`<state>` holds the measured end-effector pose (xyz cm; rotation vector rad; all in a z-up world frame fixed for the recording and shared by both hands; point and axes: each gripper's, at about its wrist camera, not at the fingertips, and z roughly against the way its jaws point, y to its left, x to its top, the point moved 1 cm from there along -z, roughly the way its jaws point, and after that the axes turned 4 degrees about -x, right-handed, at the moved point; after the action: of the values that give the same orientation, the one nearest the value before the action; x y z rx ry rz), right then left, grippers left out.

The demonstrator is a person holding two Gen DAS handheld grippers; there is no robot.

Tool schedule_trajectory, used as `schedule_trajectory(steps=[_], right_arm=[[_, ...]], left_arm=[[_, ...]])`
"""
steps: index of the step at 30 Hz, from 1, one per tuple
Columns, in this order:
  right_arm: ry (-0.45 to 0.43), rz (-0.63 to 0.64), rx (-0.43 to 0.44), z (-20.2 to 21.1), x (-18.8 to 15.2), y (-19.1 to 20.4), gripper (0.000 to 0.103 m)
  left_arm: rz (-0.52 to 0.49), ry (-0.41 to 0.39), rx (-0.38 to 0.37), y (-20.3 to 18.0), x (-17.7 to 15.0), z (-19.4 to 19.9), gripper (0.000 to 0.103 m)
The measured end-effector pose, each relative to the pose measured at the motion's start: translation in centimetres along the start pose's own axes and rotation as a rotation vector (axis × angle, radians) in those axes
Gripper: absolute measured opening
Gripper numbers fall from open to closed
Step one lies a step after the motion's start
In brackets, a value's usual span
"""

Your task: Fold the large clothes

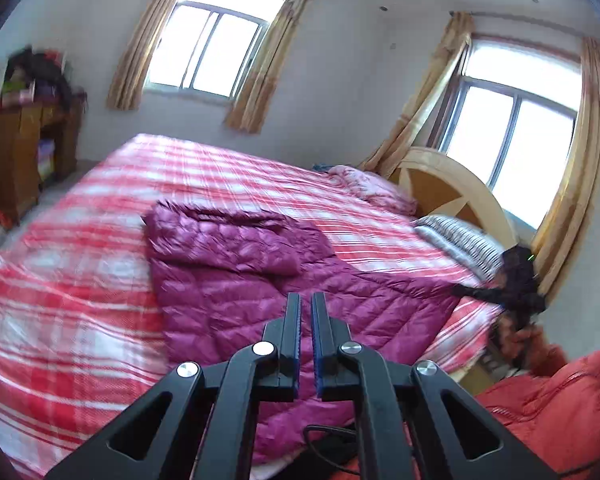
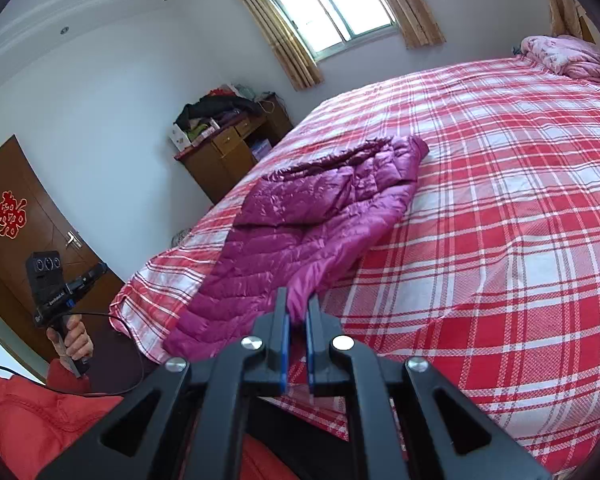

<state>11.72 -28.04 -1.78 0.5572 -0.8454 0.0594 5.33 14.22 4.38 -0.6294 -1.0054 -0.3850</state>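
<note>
The purple down jacket (image 2: pixel 300 232) lies on the red plaid bed (image 2: pixel 500 240), near its near edge, already partly doubled — one part is folded over the upper body, and the lower part runs toward the edge where the person stands. The right gripper (image 2: pixel 296 312) has its jaws almost together on the jacket's near hem; a strip of purple fabric appears to sit between the blue pads, so I judge it pinched there, though the hold looks thin. The left gripper (image 1: pixel 306 308) hovers above the jacket's lower half with its jaws drawn near each other and only a narrow slit between them, holding nothing.

The step in hand looks like the next fold of the lower half up over the rest. To do it well, the left gripper would need to open and take the hem at the corner opposite the right gripper's, so that both corners rise level. The slippery, puffy shell will likely slide, so a deep bite matters, and a low carry keeps air from ballooning it.

Room is generous on the far side — bare plaid reaches toward the pink quilt (image 2: pixel 568 56) and striped pillow (image 1: pixel 460 240). The near edge is the risk, since the hem lies close to the drop.
</note>
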Motion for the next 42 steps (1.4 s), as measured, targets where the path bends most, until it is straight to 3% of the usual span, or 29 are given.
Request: schedule_trajectory(steps=[3, 7, 9, 10, 11, 13, 17, 25, 28, 31, 32, 34, 35, 36, 42], right_arm=[[-0.018, 0.016, -0.055, 0.1, 0.1, -0.2, 0.008], [0.002, 0.034, -0.131, -1.2, -0.4, -1.1, 0.012], [0.025, 0.039, -0.147, -1.9, -0.9, -1.6, 0.013], [0.039, 0.031, -0.145, -2.2, -1.0, -1.9, 0.025], [0.053, 0.016, -0.152, -2.4, -1.3, -2.3, 0.056], [0.048, 0.002, -0.164, -2.5, -1.8, -2.9, 0.091], [0.13, 0.027, -0.187, -4.0, -3.1, -3.5, 0.092], [0.235, 0.011, -0.246, -6.5, -5.8, -5.4, 0.091], [0.253, 0.011, -0.255, -6.9, -6.4, -5.8, 0.091], [0.263, 0.003, -0.254, -7.2, -6.7, -6.0, 0.091], [0.265, 0.001, -0.256, -7.1, -6.7, -6.1, 0.091], [0.265, -0.003, -0.258, -7.3, -6.7, -6.1, 0.091], [0.264, -0.007, -0.255, -7.2, -6.7, -6.2, 0.091], [0.264, -0.011, -0.253, -7.3, -6.7, -6.2, 0.091], [0.278, -0.012, -0.246, -7.8, -7.0, -6.2, 0.089]], left_arm=[[-0.043, 0.016, 0.126, 0.7, 0.0, -0.9, 0.005], [0.083, 0.214, 0.186, 4.7, -2.7, -4.1, 0.005], [0.114, 0.271, 0.208, 5.6, -4.7, -4.5, 0.005], [0.126, 0.301, 0.216, 6.1, -5.8, -4.7, 0.005], [0.131, 0.325, 0.222, 6.3, -6.6, -5.0, 0.005], [0.151, 0.377, 0.235, 6.5, -8.4, -5.0, 0.005], [0.213, 0.421, 0.234, 6.6, -10.7, -4.5, 0.005], [0.36, 0.477, 0.199, 8.1, -12.1, -5.8, 0.005], [0.312, 0.487, 0.243, 7.8, -12.2, -6.0, 0.005], [0.266, 0.441, 0.262, 7.5, -11.9, -5.7, 0.007], [0.254, 0.433, 0.265, 7.4, -11.8, -5.6, 0.011], [0.223, 0.414, 0.273, 7.1, -11.6, -5.3, 0.044], [0.22, 0.406, 0.271, 7.2, -11.6, -5.3, 0.077], [0.228, 0.406, 0.254, 7.2, -11.6, -5.4, 0.094], [0.219, 0.464, 0.264, 6.6, -11.4, -6.4, 0.094]])
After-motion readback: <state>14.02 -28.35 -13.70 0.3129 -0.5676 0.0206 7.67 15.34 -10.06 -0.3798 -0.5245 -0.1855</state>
